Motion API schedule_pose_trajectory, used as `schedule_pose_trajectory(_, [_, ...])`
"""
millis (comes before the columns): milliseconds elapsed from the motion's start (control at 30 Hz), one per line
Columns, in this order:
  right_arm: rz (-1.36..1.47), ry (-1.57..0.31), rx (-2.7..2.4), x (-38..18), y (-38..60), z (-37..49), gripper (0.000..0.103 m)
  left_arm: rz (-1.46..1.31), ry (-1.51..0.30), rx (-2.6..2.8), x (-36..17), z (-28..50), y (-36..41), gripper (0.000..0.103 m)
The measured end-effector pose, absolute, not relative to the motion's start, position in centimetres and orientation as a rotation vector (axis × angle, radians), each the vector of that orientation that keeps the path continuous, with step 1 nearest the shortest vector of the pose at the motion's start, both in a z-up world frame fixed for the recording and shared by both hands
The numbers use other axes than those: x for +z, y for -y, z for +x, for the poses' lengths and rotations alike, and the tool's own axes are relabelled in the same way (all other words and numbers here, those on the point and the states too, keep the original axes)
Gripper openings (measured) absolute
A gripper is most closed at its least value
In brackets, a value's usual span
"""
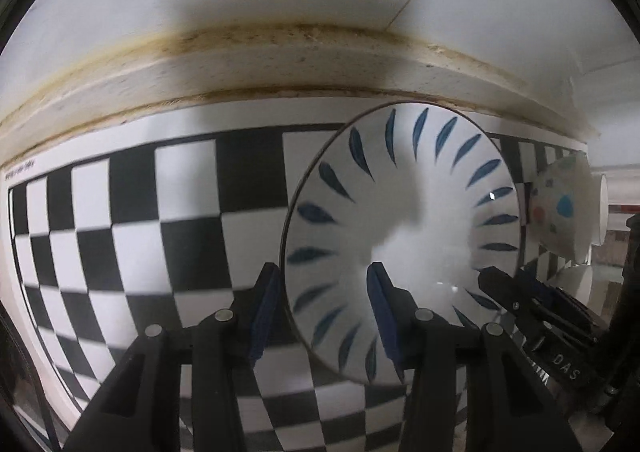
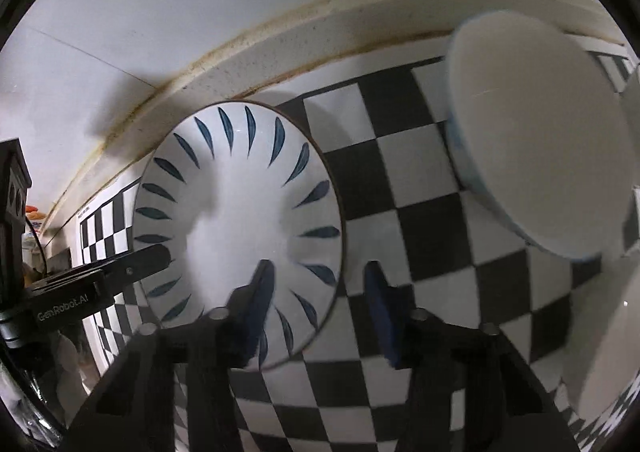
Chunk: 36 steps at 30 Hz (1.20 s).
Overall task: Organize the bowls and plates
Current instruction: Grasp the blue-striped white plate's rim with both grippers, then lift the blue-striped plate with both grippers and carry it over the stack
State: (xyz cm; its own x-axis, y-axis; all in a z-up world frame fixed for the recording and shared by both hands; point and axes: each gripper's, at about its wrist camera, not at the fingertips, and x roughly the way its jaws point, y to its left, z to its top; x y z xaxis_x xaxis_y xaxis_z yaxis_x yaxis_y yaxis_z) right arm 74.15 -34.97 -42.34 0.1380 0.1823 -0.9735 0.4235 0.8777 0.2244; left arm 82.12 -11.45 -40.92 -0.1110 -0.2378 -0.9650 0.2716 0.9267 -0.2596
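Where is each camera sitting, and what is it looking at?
Left wrist: on the left gripper, looking down at the plate's left rim; its own fingers straddle that rim, and the right gripper shows.
Right wrist: on the right gripper, looking down at the plate's right rim; the left gripper shows.
Shared: plate, checkered mat.

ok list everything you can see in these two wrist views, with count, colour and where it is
leaf-pattern plate: one, white with blue leaf strokes, flat on the mat, its rim between both grippers' fingers
spotted bowl: one, white with blue and pink spots, right of the plate
plain bowls: at least two, white, at the right edge
checkerboard mat: one, black and white, on the counter
counter ledge: cream, stained, along the wall
left gripper: black with blue pads, astride the plate's left rim
right gripper: same, astride its right rim
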Motion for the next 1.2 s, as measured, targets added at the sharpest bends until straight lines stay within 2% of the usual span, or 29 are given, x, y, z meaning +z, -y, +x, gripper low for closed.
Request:
schedule_pose_trajectory(33, [0.513,-1.443,-0.189,-42.7,34.9,74.4,0.034,0.037,-1.618,-0.432,-41.1,82.3,11.5,0.042])
schedule_pose_trajectory(100, [0.511,-1.454,-0.188,-43.3,34.8,74.9,0.030,0.078,-1.605,-0.438,-41.4,82.4,11.8,0.031])
schedule_pose_trajectory(400, [0.513,-1.413,-0.164,-43.3,34.8,74.8,0.022,0.086,-1.546,-0.449,-41.0,81.0,11.5,0.031])
schedule_pose_trajectory(1200, [0.460,-1.334,-0.095,-39.5,33.5,70.8,0.018,0.081,-1.464,-0.442,-36.5,74.6,10.2,0.031])
